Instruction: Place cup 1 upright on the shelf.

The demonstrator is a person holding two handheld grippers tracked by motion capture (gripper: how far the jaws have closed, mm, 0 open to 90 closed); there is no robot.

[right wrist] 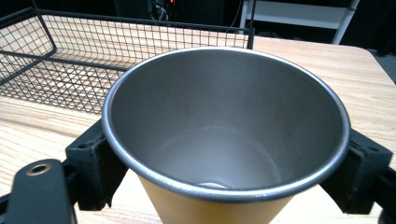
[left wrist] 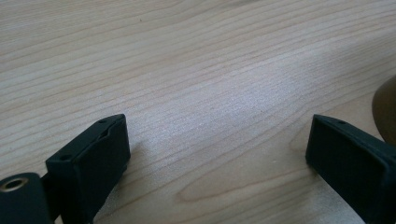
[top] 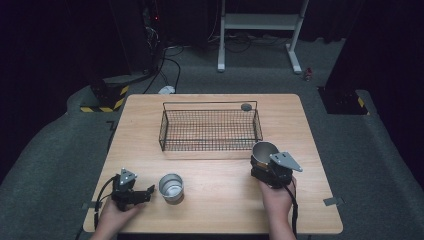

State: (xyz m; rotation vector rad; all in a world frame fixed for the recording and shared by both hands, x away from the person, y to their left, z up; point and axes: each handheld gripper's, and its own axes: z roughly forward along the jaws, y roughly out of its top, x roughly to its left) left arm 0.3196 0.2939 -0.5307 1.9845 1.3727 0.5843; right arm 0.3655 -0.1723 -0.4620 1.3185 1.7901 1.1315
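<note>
Cup: metal, tan on the outside, held by the right gripper just in front of the near right corner of the wire basket, above the worktop. High view: a second cup stands upright on the worktop near the front edge, with the left gripper just to its left, apart from it. A small grey round object sits at the basket's far right corner. Risk noted: the carried cup is near the basket's front rail; a low approach could strike the wire and shift the basket or knock the cup askew.

Left gripper view: jaws spread, nothing between them, bare wood beneath. A tan curved edge shows at the right border, probably the second cup. Risk: a sideways sweep from here could tip that cup rather than straddle it.

Right gripper view: the jaws pinch the cup from both sides just under its rim, mouth upward and tilted toward the camera. The basket lies beyond. Risk: the wall tapers downward and is smooth, so a slackened grip could let the cup slide or rotate out.
</note>
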